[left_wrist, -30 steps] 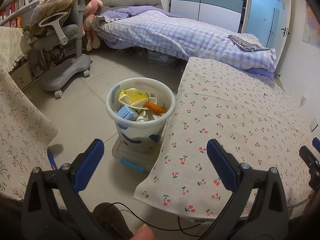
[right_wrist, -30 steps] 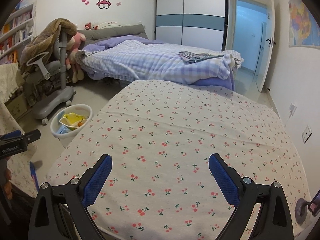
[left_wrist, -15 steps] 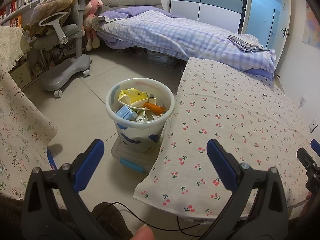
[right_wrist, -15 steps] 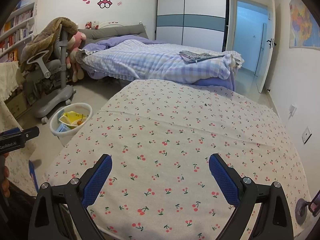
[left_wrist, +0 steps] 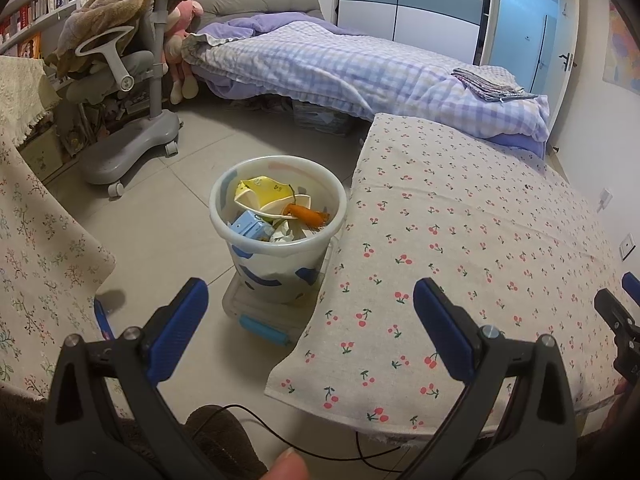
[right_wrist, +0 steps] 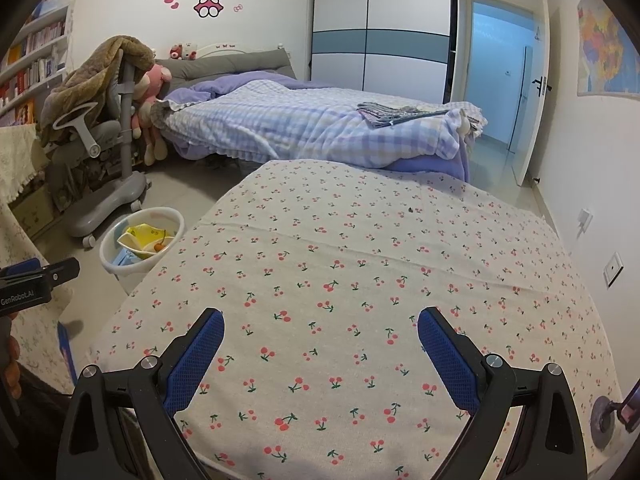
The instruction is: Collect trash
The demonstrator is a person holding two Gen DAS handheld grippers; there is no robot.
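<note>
A white bin (left_wrist: 280, 256) with blue patches stands on the floor beside the cherry-print table (left_wrist: 460, 240). It holds a yellow wrapper (left_wrist: 260, 194), an orange carrot-like piece (left_wrist: 306, 213), a blue carton (left_wrist: 250, 226) and crumpled paper. The bin (right_wrist: 140, 246) also shows at the left of the right wrist view. My left gripper (left_wrist: 310, 304) is open and empty, held short of the bin near the table's corner. My right gripper (right_wrist: 320, 334) is open and empty above the cherry-print table (right_wrist: 360, 280).
The bin rests on a clear plastic box with a blue handle (left_wrist: 264, 330). A grey wheeled chair (left_wrist: 128, 120) draped with a brown blanket stands at the left. A bed (left_wrist: 360, 72) with a checked quilt lies behind. A floral-cloth table (left_wrist: 36, 264) is at the left edge.
Both views have shifted only slightly; the bin sits a little lower in the left wrist view. Both grippers stay open and empty.
</note>
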